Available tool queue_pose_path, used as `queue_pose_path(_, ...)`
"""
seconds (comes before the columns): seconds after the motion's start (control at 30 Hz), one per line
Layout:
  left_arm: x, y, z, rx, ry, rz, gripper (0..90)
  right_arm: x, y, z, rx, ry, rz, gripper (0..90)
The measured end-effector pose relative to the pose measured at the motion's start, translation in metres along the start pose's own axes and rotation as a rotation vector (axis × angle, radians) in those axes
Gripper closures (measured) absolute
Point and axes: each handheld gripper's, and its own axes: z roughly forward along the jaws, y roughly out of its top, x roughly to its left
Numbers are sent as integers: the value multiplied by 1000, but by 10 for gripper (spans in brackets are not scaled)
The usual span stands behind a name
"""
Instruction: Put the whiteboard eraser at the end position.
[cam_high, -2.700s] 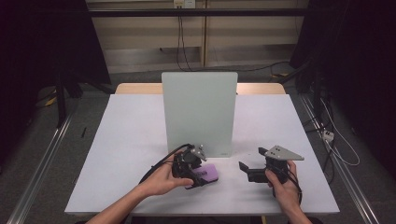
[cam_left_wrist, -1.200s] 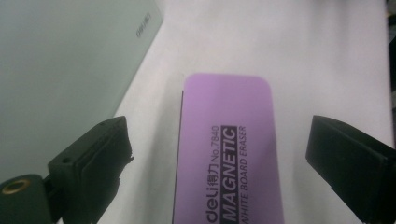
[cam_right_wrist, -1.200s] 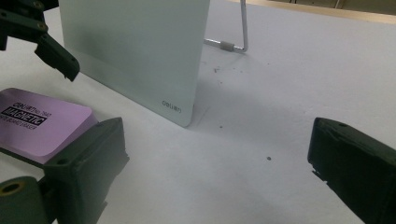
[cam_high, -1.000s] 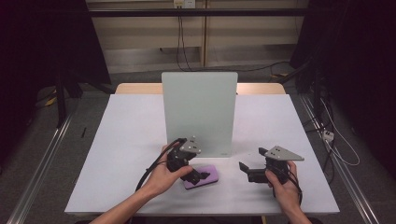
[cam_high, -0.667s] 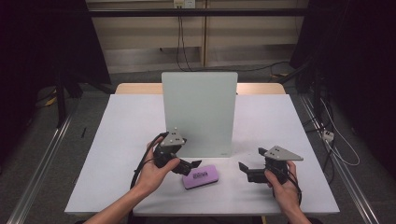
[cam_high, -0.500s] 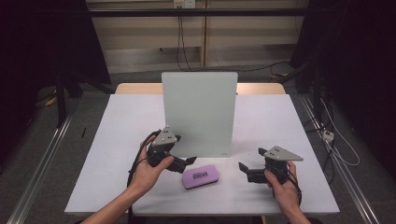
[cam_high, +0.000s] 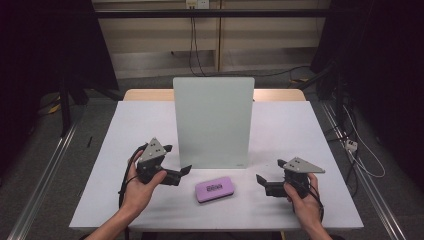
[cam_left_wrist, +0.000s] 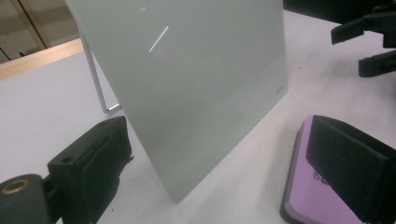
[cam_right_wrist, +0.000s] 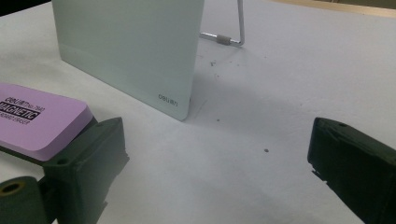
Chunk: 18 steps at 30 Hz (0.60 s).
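Purple and flat, the magnetic whiteboard eraser (cam_high: 215, 189) is lying on the white table (cam_high: 100, 165) before the upright glass whiteboard (cam_high: 212, 120). Both the left gripper (cam_high: 176, 162) and right gripper (cam_high: 267, 179) are hovering released, gripping nothing; any wiping is seemingly not under way.

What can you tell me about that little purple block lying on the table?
The purple block is a flat, rounded-corner slab with a lilac top and a dark underside, seemingly plastic over a felt-like base. A black label on top reads "MAGNETIC", suggesting a board eraser. It lies flat on the white table, just in front of the upright pale board, between the two grippers. Neither gripper holds it; only the table touches it.
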Motion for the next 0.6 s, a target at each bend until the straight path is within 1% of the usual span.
queue_pose_path(0.07, 1, -4, -5, 2, 4, 0, 64, 0, 0, -1, 0, -3, -1, 43)
queue_pose_path(0.13, 4, -8, -10, 1, 13, -21, 64, 0, -1, -1, 1, -5, 0, 43)
queue_pose_path(0.2, 7, -13, -15, 4, 52, -40, 64, 0, -1, -2, 1, -8, 3, 43)
queue_pose_path(0.27, 12, -18, -19, 0, 54, -70, 63, -1, -2, -3, 2, -11, 1, 43)
queue_pose_path(0.33, 17, -22, -22, -3, 69, -89, 63, 0, -2, -3, 2, -14, 7, 43)
queue_pose_path(0.5, 24, -31, -32, 4, 92, -104, 63, -1, -3, -5, 3, -18, 7, 43)
queue_pose_path(0.53, 25, -33, -34, 3, 100, -104, 63, -1, -3, -6, 2, -20, 10, 43)
queue_pose_path(0.6, 25, -39, -39, 6, 127, -125, 63, -1, -4, -6, 3, -20, 7, 43)
